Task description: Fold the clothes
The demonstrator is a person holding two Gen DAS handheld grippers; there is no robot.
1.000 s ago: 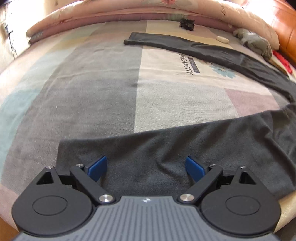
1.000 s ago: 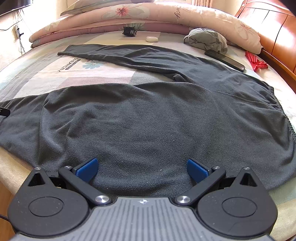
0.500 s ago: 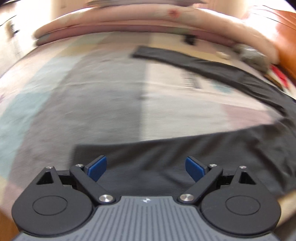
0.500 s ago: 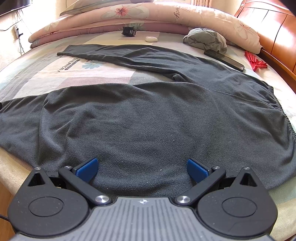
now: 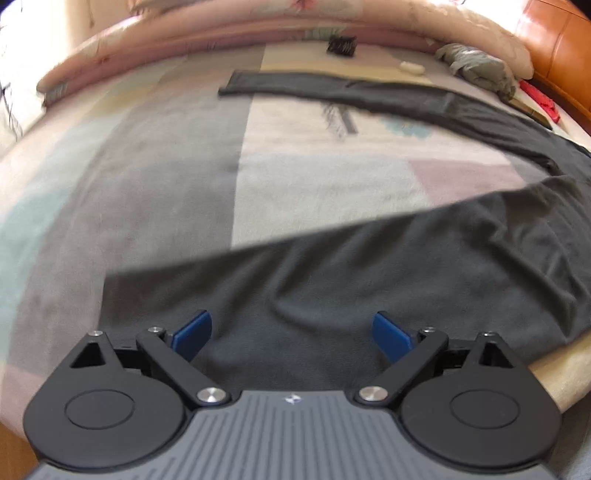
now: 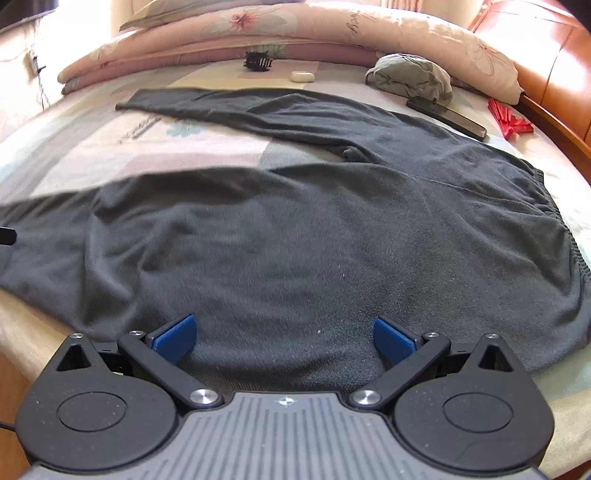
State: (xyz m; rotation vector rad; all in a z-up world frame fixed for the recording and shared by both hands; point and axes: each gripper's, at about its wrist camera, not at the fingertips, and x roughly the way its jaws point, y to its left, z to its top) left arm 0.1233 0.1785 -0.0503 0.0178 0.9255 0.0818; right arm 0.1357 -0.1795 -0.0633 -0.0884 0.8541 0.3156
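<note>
A pair of dark grey trousers (image 6: 314, 229) lies spread on the bed, waistband to the right, one leg along the near edge and the other leg (image 5: 369, 94) stretched toward the far left. My left gripper (image 5: 291, 334) is open, hovering over the near leg's cuff end (image 5: 258, 291), blue fingertips (image 5: 194, 332) apart with cloth below them. My right gripper (image 6: 284, 334) is open too, above the near edge of the trousers' seat. Neither one holds cloth.
A patchwork bed cover (image 5: 147, 177) lies beneath. At the far side are a folded pink floral quilt (image 6: 295, 29), a crumpled grey-green garment (image 6: 410, 74), a black hair clip (image 6: 258, 61), a small white case (image 6: 302, 76), a dark flat bar (image 6: 447, 118), a red item (image 6: 511, 120) and a wooden headboard (image 6: 554, 74).
The left gripper has shifted in over the cuff end and turned a little right, with motion blur. The right gripper moved slightly forward. Both stayed open.
</note>
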